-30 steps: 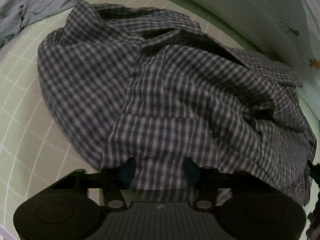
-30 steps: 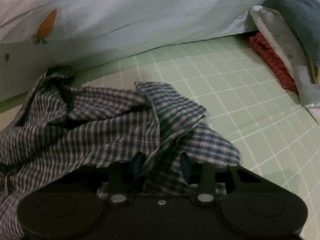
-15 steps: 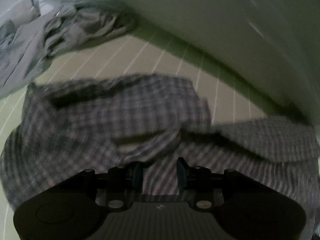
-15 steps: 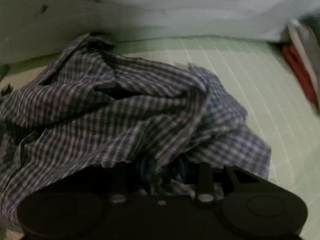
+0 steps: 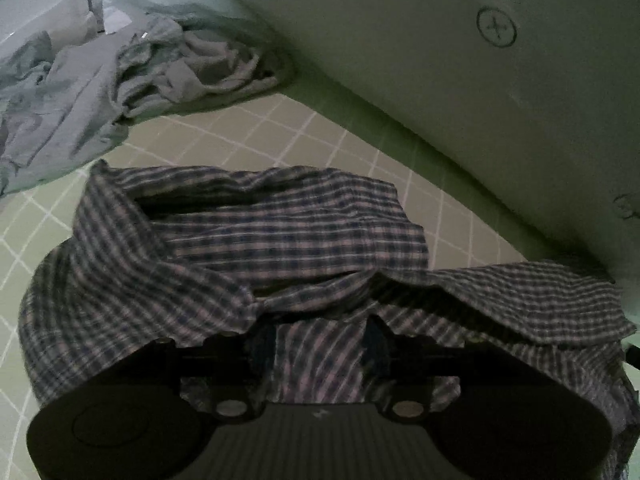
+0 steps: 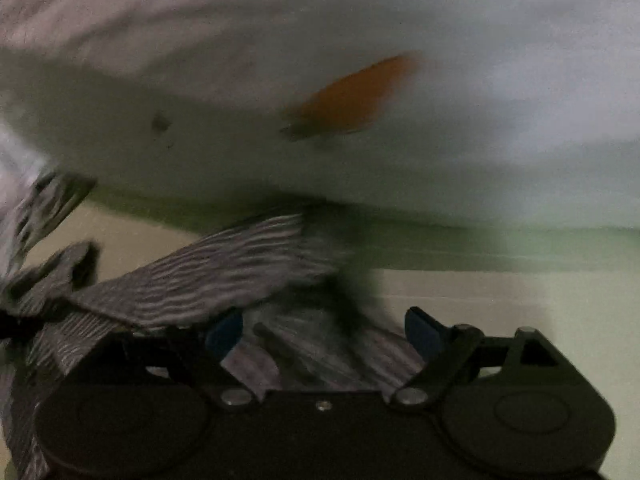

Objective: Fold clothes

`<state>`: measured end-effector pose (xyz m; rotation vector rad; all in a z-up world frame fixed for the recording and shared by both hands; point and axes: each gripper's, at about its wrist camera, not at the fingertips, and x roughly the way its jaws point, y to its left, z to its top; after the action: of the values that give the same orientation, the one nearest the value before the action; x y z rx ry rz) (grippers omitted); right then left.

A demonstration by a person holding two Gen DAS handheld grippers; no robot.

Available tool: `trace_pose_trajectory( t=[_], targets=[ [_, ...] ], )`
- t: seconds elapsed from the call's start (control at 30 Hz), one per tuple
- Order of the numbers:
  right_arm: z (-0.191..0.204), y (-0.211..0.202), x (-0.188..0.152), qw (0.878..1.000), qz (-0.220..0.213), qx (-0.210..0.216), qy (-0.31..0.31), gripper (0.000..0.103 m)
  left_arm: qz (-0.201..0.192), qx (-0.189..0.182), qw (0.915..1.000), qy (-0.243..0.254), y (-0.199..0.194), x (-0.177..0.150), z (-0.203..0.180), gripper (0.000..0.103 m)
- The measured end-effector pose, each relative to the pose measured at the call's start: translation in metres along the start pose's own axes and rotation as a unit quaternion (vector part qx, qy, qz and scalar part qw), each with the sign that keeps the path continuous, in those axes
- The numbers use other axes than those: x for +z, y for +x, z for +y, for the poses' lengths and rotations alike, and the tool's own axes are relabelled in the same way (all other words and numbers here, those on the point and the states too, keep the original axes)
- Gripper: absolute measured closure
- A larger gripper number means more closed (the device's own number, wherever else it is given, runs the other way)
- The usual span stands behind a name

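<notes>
Left wrist: checked shirt [image 5: 288,240] lies crumpled, widthwise.

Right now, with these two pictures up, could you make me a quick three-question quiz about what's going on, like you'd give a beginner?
1. True or false: the checked shirt lies on a green mat marked with a white grid.
2. Which gripper has its fingers spread wider apart? A) left gripper B) right gripper
3. Fill in: behind the shirt, at the upper left of the left view, lies a crumpled pile of pale ____.

Key:
1. True.
2. B. Its blue fingers stand wide apart with shirt cloth lying loose between them; the picture is blurred.
3. Clothes (grey-blue ones, still unfolded).
</notes>
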<state>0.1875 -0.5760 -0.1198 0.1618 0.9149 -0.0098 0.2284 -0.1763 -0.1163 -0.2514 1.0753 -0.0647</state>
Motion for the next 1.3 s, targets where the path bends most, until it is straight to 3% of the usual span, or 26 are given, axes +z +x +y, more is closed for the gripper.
trace_pose_trajectory(
  t=[0.03,0.07,0.13,0.17,0.2,0.27,0.4,0.5,0.6,0.63,0.73,0.83,0.9,0.97,1.07,1.17,1.3],
  targets=[
    [0.004,0.011,0.003,1.000,0.010,0.012,-0.010,0.016,-0.002,0.001,1.0000,-0.001,-0.005,-0.001,0.002,0.050],
    [0.008,0.020,0.005,0.999,0.018,0.019,-0.018,0.025,-0.005,0.005,1.0000,-0.002,-0.006,0.001,0.004,0.049],
    [0.011,0.032,0.007,0.999,0.026,0.028,-0.031,0.055,-0.015,0.012,0.9998,-0.006,-0.013,0.002,0.006,0.047],
    [0.014,0.032,0.003,0.999,0.025,0.026,-0.037,0.086,-0.019,0.016,0.9997,-0.008,-0.018,0.003,0.008,0.045],
    [0.014,0.033,0.003,0.999,0.020,0.018,-0.041,0.093,-0.023,0.018,0.9995,-0.011,-0.023,0.003,0.009,0.045],
    [0.000,0.030,0.000,0.999,0.000,-0.014,-0.041,0.095,-0.031,0.020,0.9992,-0.017,-0.033,0.004,0.011,0.045],
    [-0.061,0.010,-0.020,0.991,-0.006,-0.132,0.015,0.096,-0.044,0.017,0.9987,-0.020,-0.056,-0.003,0.011,0.045],
    [-0.117,-0.025,-0.055,0.976,0.002,-0.198,0.092,0.094,-0.048,0.008,0.9987,-0.017,-0.077,-0.017,0.005,0.044],
    [-0.153,-0.070,-0.109,0.961,0.013,-0.234,0.147,0.090,-0.047,-0.007,0.9988,-0.011,-0.097,-0.040,0.000,0.042],
    [-0.159,-0.084,-0.128,0.958,0.015,-0.237,0.158,0.090,-0.045,-0.011,0.9989,-0.009,-0.103,-0.049,-0.002,0.041],
    [-0.165,-0.125,-0.184,0.949,0.010,-0.240,0.207,0.074,-0.037,-0.019,0.9991,-0.003,-0.117,-0.075,-0.005,0.039],
    [-0.150,-0.157,-0.229,0.942,0.001,-0.232,0.240,0.059,-0.025,-0.023,0.9994,0.003,-0.128,-0.101,-0.005,0.038],
    [-0.136,-0.175,-0.252,0.939,-0.006,-0.233,0.252,0.041,-0.020,-0.023,0.9995,0.007,-0.135,-0.114,0.000,0.038],
    [-0.125,-0.189,-0.272,0.937,-0.014,-0.230,0.262,0.036,-0.015,-0.022,0.9996,0.009,-0.140,-0.122,0.010,0.036],
    [-0.106,-0.193,-0.291,0.936,-0.009,-0.211,0.281,0.041,-0.009,-0.021,0.9996,0.014,-0.147,-0.133,0.026,0.035],
    [-0.083,-0.189,-0.293,0.936,-0.015,-0.202,0.287,0.059,-0.002,-0.020,0.9996,0.018,-0.154,-0.145,0.041,0.035],
    [-0.038,-0.177,-0.287,0.930,-0.023,-0.196,0.311,0.060,0.007,-0.018,0.9995,0.024,-0.164,-0.160,0.062,0.034]
  ],
)
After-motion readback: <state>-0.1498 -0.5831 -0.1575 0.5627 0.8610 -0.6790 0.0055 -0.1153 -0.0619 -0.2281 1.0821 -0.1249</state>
